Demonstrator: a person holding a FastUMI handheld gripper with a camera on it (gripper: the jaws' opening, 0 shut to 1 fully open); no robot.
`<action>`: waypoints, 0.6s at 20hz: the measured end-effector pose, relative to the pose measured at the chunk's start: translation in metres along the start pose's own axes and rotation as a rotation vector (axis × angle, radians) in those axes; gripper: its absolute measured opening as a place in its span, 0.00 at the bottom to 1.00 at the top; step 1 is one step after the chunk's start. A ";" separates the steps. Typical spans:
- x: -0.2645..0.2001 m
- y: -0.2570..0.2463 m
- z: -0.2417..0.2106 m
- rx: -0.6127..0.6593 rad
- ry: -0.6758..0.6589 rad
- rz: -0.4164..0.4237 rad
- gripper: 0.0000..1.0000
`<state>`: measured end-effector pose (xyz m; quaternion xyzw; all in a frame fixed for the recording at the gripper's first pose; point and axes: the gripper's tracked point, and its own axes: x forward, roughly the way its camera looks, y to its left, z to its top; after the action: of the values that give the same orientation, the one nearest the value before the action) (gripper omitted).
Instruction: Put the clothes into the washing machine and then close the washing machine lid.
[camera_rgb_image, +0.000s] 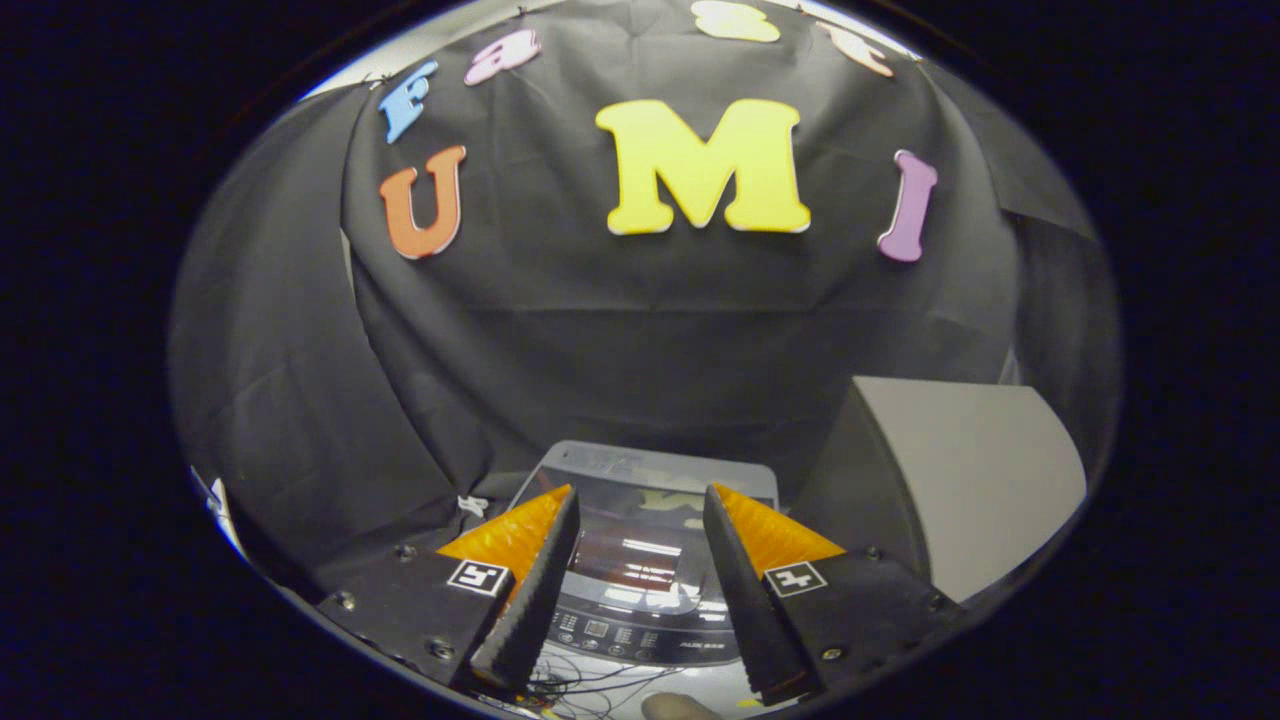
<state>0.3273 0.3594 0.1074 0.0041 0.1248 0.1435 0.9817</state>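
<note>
Currently the gripper (640, 500) hangs above and in front of the washing machine (645, 470), its two fingers spread apart with nothing between them; released, gripping nothing.

Washing machine: a small grey top-loader, seen from the front and from above, directly ahead of the fingers and partly framed by the gap between them. Its lid (640, 535) is down, lying flat over the top; the panel is dark and glossy and reflects the overhead light and the wall behind. A control panel (625, 630) with a row of small buttons runs along the machine's near edge, low between the two fingers.

Clothes: I cannot tell where they are; through the dark lid a reddish patch shows, but whether it is fabric or reflection cannot be told.

Surroundings: a large grey box (960, 480) stands just beside the machine on its right, taller than the machine. Black cloth (640, 340) hangs as the booth wall behind both. A tangle of thin dark wires (590, 685) lies on the pale surface in front of the machine, beneath the fingers. A small rounded object sits at the very near edge, too cut off to identify.
</note>
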 end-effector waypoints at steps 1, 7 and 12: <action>-0.015 -0.008 -0.003 0.014 -0.022 0.005 0.80; -0.097 -0.095 -0.031 0.095 -0.110 -0.075 1.00; -0.158 -0.172 -0.064 0.075 -0.152 -0.130 1.00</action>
<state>0.2134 0.1476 0.0760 0.0437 0.0551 0.0740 0.9948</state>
